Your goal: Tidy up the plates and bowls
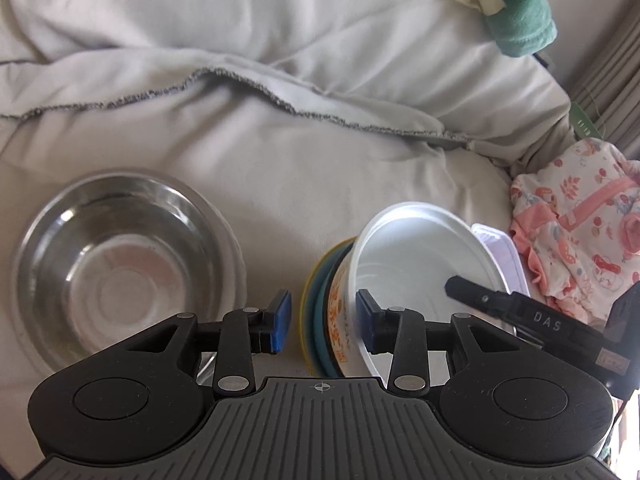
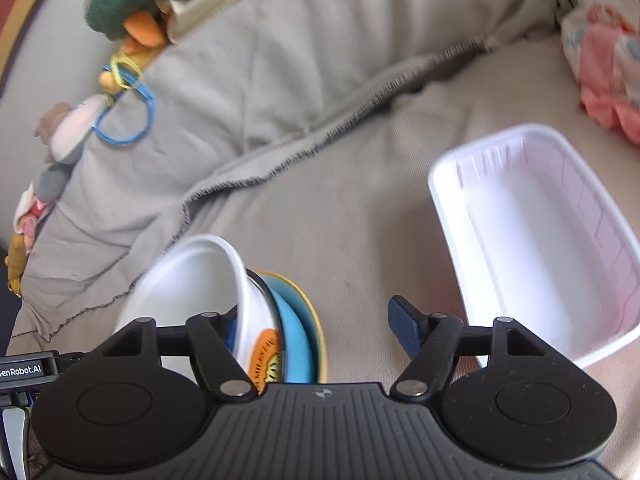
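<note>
On the bed, the white bowl (image 1: 416,264) wall is being straddled by both claws, jaws apart; squaring advised before clamping.

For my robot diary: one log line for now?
left gripper: open | right gripper: open | white paper bowl: tilted on plates | steel bowl: apart

A white paper bowl (image 1: 416,264) (orange print outside) tilts on stacked blue and yellow plates (image 1: 316,320); a steel bowl (image 1: 116,256) sits upright well apart; a white rectangular tray (image 2: 536,236) lies beside.
</note>
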